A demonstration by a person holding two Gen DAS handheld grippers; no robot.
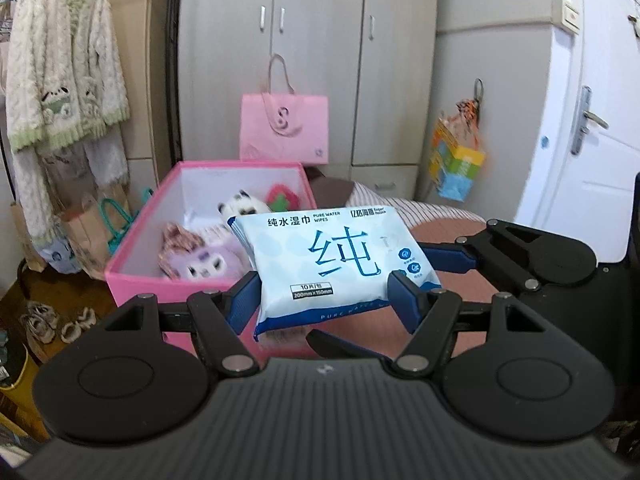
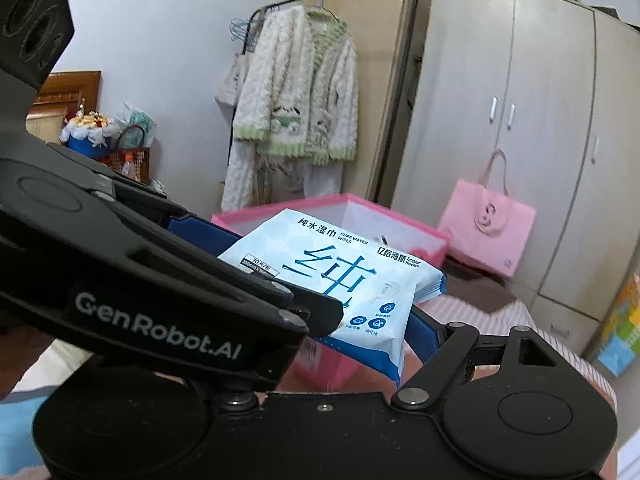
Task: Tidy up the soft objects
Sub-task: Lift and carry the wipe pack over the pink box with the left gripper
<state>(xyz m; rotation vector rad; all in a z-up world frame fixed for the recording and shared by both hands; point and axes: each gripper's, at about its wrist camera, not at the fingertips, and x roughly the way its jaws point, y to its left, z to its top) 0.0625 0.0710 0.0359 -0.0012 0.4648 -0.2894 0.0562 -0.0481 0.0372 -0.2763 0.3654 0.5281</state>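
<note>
A light-blue pack of wet wipes (image 1: 332, 256) (image 2: 352, 280) hangs in the air between both grippers. My left gripper (image 1: 326, 300) (image 2: 260, 270) is shut on it, blue pads pressing its two long sides. My right gripper (image 2: 332, 320) comes in from the right in the left wrist view, one blue finger (image 1: 452, 258) against the pack's right edge and the other dark under its near edge; in its own view its left finger is hidden behind the left gripper. Just behind stands an open pink box (image 1: 136, 256) (image 2: 432, 240) holding a purple plush (image 1: 208, 264), a panda plush (image 1: 240, 206) and a red-green plush (image 1: 282, 198).
The box rests on a bed with a striped cover (image 1: 432, 212). A pink tote bag (image 1: 284, 128) leans on the grey wardrobe (image 1: 320, 40) behind. A fluffy cardigan (image 1: 60, 72) hangs on a rack at the left, over paper bags (image 1: 84, 232) and shoes (image 1: 52, 320). A white door (image 1: 580, 120) is at the right.
</note>
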